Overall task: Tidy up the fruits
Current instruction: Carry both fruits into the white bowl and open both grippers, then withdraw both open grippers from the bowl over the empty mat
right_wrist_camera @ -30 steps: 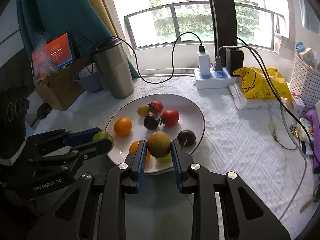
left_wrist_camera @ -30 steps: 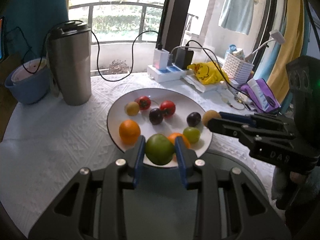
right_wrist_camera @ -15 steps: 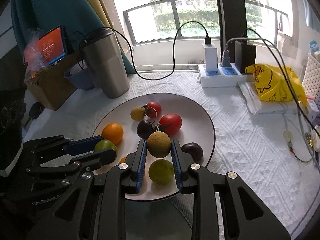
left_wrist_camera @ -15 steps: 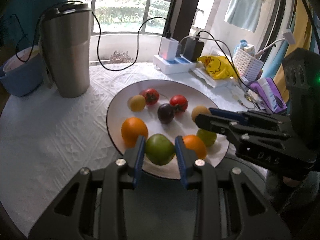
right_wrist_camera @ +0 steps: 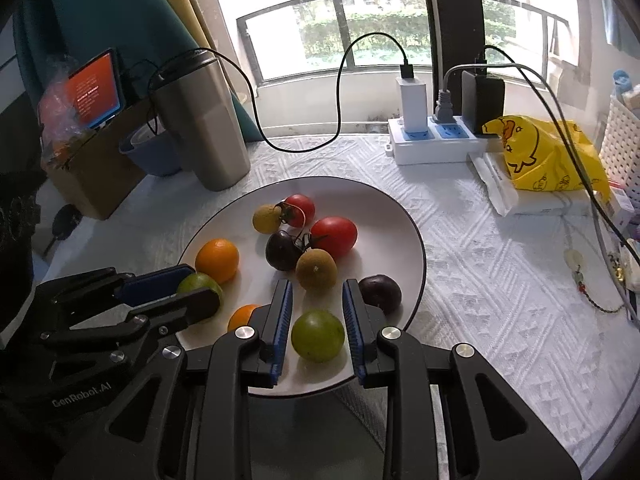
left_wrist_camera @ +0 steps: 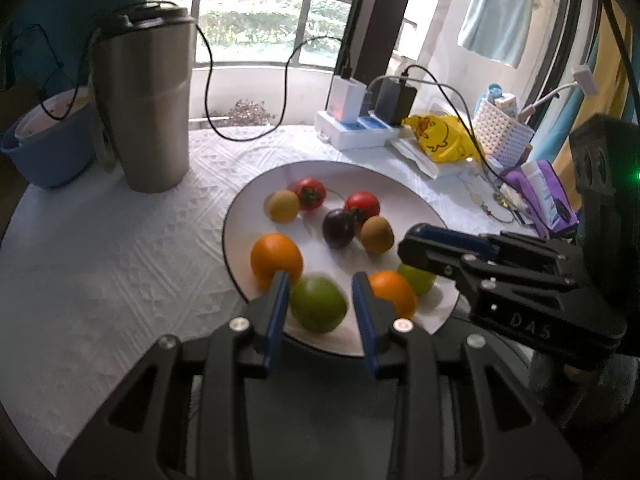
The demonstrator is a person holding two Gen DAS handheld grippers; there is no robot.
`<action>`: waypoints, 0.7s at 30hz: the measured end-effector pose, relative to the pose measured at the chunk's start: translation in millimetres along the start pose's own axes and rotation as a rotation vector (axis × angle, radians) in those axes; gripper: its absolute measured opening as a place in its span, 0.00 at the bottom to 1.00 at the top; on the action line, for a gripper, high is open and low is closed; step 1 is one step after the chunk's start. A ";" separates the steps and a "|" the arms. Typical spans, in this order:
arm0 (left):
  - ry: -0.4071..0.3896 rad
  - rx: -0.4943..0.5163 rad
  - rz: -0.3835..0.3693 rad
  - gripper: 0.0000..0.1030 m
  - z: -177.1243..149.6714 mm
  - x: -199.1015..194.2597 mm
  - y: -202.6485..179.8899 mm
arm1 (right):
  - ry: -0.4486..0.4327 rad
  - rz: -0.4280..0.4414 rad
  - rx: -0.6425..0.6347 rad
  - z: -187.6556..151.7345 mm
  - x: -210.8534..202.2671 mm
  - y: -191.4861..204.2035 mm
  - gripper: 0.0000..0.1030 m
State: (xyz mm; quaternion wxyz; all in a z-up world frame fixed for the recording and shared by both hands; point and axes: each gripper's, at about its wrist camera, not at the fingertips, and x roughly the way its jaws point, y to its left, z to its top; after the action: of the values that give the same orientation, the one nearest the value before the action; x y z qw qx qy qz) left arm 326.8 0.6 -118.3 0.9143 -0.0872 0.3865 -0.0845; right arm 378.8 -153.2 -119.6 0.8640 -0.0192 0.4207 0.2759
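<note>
Window, balcony railing and greenery form the backdrop we record behind a round table under a white embossed cloth (right_wrist_camera: 500, 280).

Round white plate with a thin dark rim (right_wrist_camera: 412, 240), centre of the table, holding all the fruit we list below.

Tall brushed-steel tumbler with a black lid (left_wrist_camera: 146, 108), upright beyond the plate's left side; blue plastic bowl (left_wrist_camera: 52, 152) just beside it.

White power strip with blue sockets (right_wrist_camera: 436, 140), at the far edge, chargers plugged in; yellow duck-print plastic bag (right_wrist_camera: 548, 156) to its right.

Our left gripper (left_wrist_camera: 320, 292): blue-padded jaws slightly apart around a large green round fruit (left_wrist_camera: 318, 309) at the plate's near rim; a gap shows on the right side and the fruit seems to rest on the plate.

Our right gripper (right_wrist_camera: 317, 304): jaws open, gripping nothing; a smaller yellow-green round fruit (right_wrist_camera: 318, 335) lies on the plate between them, clear of both pads.

Two oranges: the bigger (left_wrist_camera: 276, 260) touching the left gripper's left finger, the smaller (left_wrist_camera: 394, 294) beside its right finger.

Two red tomatoes, oval (right_wrist_camera: 334, 236) and rounder (right_wrist_camera: 300, 210).

Two dark purple fruits: one mid-plate (right_wrist_camera: 282, 251), one near the right rim (right_wrist_camera: 380, 292).

Brown fuzzy kiwi (right_wrist_camera: 316, 269), just beyond the right gripper's tips, touching the mid-plate purple fruit.

Small yellowish-brown round fruit (right_wrist_camera: 266, 219), against the rounder tomato.
</note>
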 end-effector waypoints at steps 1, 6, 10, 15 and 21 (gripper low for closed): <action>-0.007 0.000 0.001 0.36 0.1 -2.5 -0.2 | -0.002 -0.002 -0.001 -0.3 -2.2 0.9 0.27; -0.035 -0.003 0.002 0.43 -0.2 -18.8 -1.7 | -0.016 -0.009 -0.003 -1.2 -14.4 7.0 0.28; -0.052 -0.002 0.006 0.44 -3.0 -32.0 -3.7 | -0.027 -0.012 -0.009 -4.0 -26.4 13.8 0.28; -0.072 0.012 0.008 0.44 -7.9 -47.1 -7.1 | -0.042 -0.019 -0.017 -8.5 -42.8 22.8 0.28; -0.104 0.022 0.012 0.44 -16.2 -67.5 -10.9 | -0.057 -0.029 -0.034 -15.1 -61.8 36.5 0.28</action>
State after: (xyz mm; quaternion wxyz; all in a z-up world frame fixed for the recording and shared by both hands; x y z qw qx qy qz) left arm 267.7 3.4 -80.2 0.9346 -0.0790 0.3378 -0.0789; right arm 319.5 -154.8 -76.5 0.8792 -0.0318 0.3907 0.2710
